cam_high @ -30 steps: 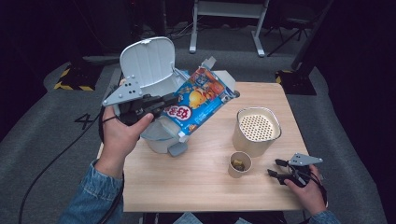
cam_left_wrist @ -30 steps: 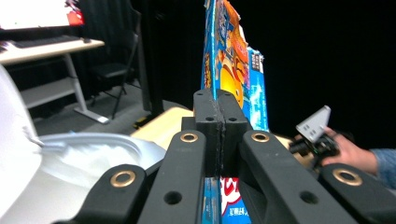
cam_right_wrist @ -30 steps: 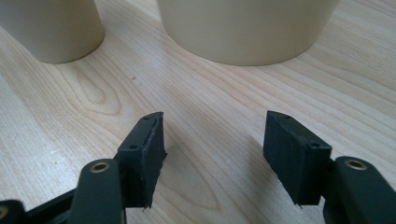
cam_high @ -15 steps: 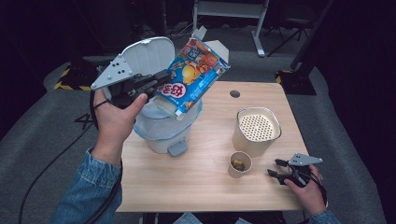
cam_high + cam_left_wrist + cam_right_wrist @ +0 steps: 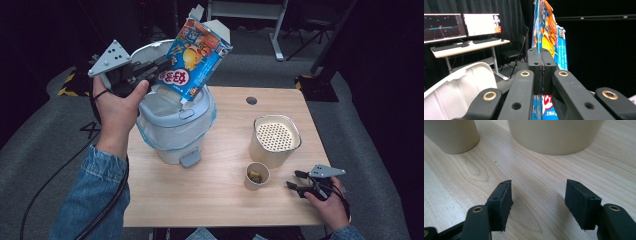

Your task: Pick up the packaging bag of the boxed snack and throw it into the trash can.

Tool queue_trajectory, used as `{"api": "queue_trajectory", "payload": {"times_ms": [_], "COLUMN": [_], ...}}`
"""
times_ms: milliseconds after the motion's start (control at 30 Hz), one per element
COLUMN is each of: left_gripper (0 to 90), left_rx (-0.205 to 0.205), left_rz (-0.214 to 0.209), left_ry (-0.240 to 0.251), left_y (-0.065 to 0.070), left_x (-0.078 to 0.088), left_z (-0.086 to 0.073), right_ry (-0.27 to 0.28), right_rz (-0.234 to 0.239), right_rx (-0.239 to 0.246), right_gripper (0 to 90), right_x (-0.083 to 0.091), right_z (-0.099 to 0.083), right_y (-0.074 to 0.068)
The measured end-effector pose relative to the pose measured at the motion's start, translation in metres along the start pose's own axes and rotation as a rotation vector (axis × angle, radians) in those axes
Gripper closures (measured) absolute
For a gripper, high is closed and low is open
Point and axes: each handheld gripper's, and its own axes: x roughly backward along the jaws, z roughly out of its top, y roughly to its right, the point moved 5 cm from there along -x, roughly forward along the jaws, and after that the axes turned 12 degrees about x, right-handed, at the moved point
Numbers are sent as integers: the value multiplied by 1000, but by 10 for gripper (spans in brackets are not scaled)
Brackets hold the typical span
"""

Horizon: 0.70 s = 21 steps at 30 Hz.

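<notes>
High view: left tool (image 5: 162,64) clamped on blue snack bag (image 5: 197,52), bag tilted, lower corner over open white bin (image 5: 175,125) near surface's (image 5: 220,200) left edge. Bin lid (image 5: 145,50) up behind bag. Left gripper view: jaws pressed together on bag (image 5: 549,37) edge, lid (image 5: 459,87) at lower left. Right tool (image 5: 295,181) rests at front right corner, jaws apart, empty; right gripper view shows bare wood between pads. Beige strainer pot (image 5: 276,139) near right edge, small cup (image 5: 256,176) just in front of it.

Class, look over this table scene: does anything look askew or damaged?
Yes: the snack bag, pinched in the left tongs, hangs tilted over the open bin, its top edge torn open.
</notes>
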Motion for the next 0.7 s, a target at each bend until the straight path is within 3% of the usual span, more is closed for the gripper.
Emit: {"api": "queue_trajectory", "payload": {"times_ms": [200,700], "left_gripper": [894,894], "left_rx": [37,75], "left_rz": [32,89], "left_ry": [23,-16], "left_y": [-18,-42], "left_x": [-9,-34], "left_z": [0,-17], "right_ry": [0,0], "right_rz": [0,0], "right_rx": [0,0], "right_gripper": [393,393], "right_x": [0,0], "right_z": [0,0], "right_y": [0,0]}}
